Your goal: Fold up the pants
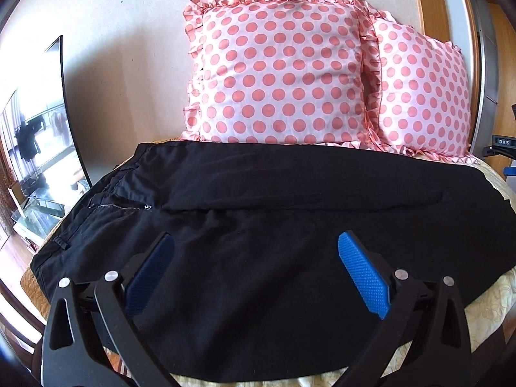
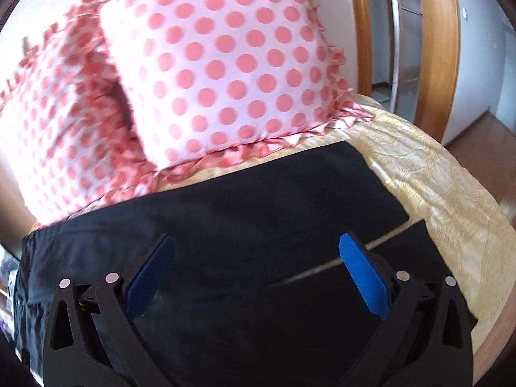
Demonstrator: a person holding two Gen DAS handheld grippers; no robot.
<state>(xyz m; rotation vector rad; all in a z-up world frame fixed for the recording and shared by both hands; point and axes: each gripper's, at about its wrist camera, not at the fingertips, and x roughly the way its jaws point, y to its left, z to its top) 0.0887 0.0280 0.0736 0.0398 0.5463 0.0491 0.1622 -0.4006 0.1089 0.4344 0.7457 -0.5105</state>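
Note:
Black pants lie spread flat across the bed, waistband and zipper at the left, legs running to the right. My left gripper is open and empty, hovering over the near leg. In the right wrist view the two leg ends lie side by side with a thin strip of bedspread between them. My right gripper is open and empty above the pant legs.
Two pink polka-dot pillows lean against the wall just behind the pants. The yellow bedspread shows at the right. A glass stand with a screen is at the left, a wooden door frame at the right.

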